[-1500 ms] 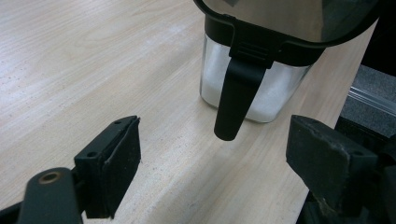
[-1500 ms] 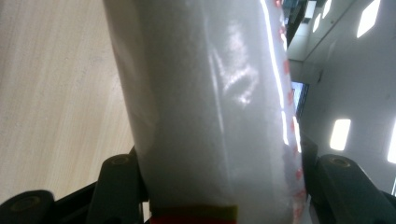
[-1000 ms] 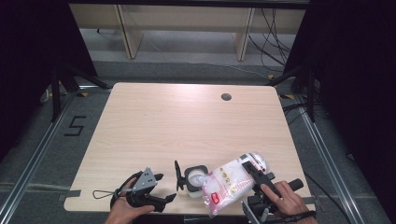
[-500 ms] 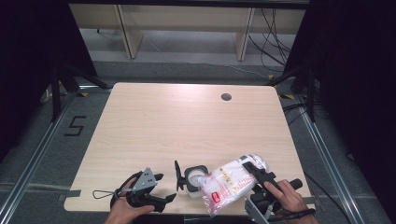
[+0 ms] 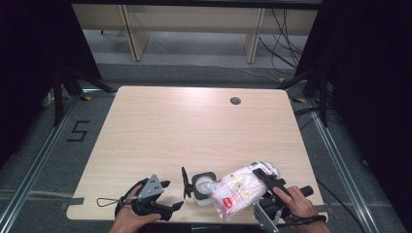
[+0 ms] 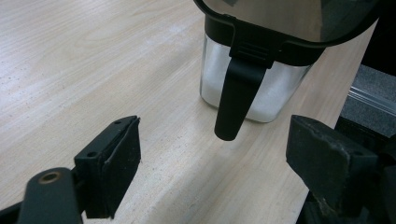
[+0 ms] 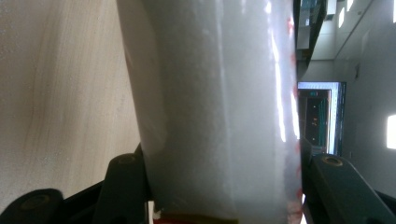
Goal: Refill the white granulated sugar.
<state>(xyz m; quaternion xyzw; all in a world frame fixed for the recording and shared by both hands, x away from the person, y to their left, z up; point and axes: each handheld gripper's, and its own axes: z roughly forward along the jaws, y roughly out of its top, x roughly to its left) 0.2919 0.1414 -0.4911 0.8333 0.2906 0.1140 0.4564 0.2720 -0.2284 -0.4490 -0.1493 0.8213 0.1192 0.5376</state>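
Observation:
A clear bag of white grains (image 5: pixel 236 190) with a red label lies tilted over the table's near edge, its mouth at a small glass container (image 5: pixel 202 186). My right gripper (image 5: pixel 258 192) is shut on the bag's far end. In the right gripper view the bag (image 7: pixel 219 98) sits between both jaws of the right gripper (image 7: pixel 224 191). The container (image 6: pixel 254 88) holds white grains, and its black hinged lid (image 5: pixel 184 181) stands flipped up. My left gripper (image 5: pixel 171 195) rests on the table left of the container, open and holding nothing. In its own view the left gripper (image 6: pixel 217 165) has its jaws wide apart, with the lid's latch (image 6: pixel 236 95) hanging ahead.
The light wooden table (image 5: pixel 194 131) has a round cable hole (image 5: pixel 235 101) at the back right. Dark floor rails run along both sides. The table's near edge lies just under both hands.
My right gripper has shifted slightly with the bag, raising it a little toward the container. The left gripper has stayed put.

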